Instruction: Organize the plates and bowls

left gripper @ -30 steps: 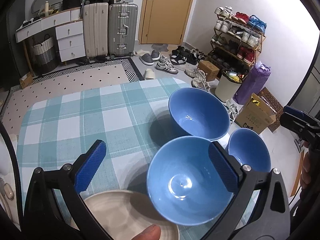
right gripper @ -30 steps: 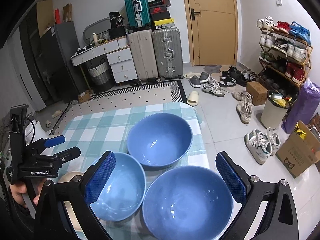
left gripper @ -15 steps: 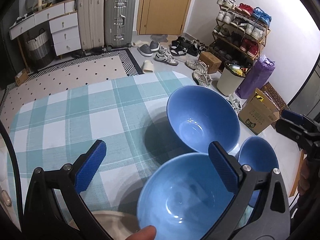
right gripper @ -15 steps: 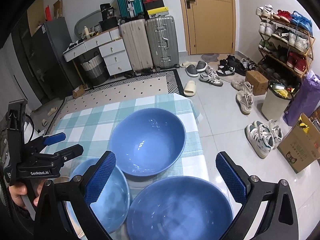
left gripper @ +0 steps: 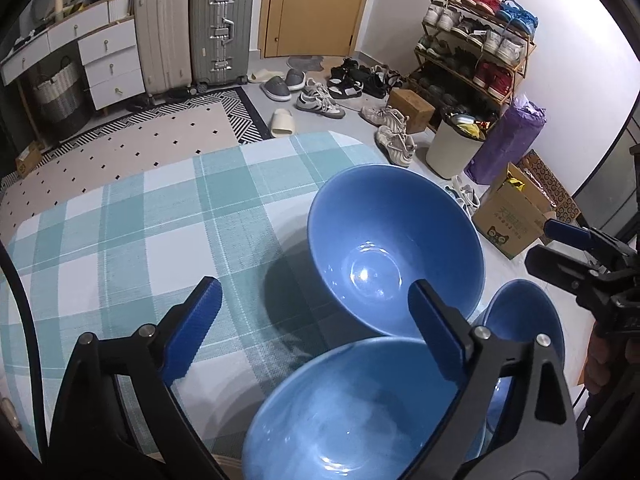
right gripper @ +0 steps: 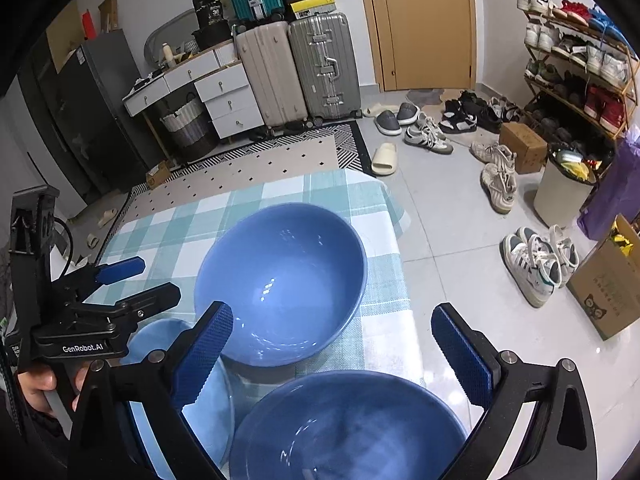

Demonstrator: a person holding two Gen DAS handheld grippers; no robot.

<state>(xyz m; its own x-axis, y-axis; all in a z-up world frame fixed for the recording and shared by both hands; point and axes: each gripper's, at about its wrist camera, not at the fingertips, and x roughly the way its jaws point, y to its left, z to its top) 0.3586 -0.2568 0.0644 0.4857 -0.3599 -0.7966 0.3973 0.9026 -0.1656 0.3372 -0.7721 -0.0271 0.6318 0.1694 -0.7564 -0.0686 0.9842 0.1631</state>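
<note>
Left gripper [left gripper: 312,312]: jaws closing, nothing pinched yet; its right pad hangs over the rim of the near left bowl [left gripper: 352,412], left pad over bare checked tablecloth [left gripper: 132,220]. Right gripper [right gripper: 332,348]: spread wide, gripping nothing, poised above the near right bowl [right gripper: 344,428]. Far bowl [right gripper: 280,280] sits upright beyond both, the three blue bowls crowded close at the table's right edge.

Risks, as judged: a glazed rim slipping from one pad; the closing jaw knocking a neighbouring bowl; the right-hand bowl, nearest the edge, getting shoved off.

Writing: "GenRobot.AI" on the left gripper's body in the right wrist view; carton print too small to read.
</note>
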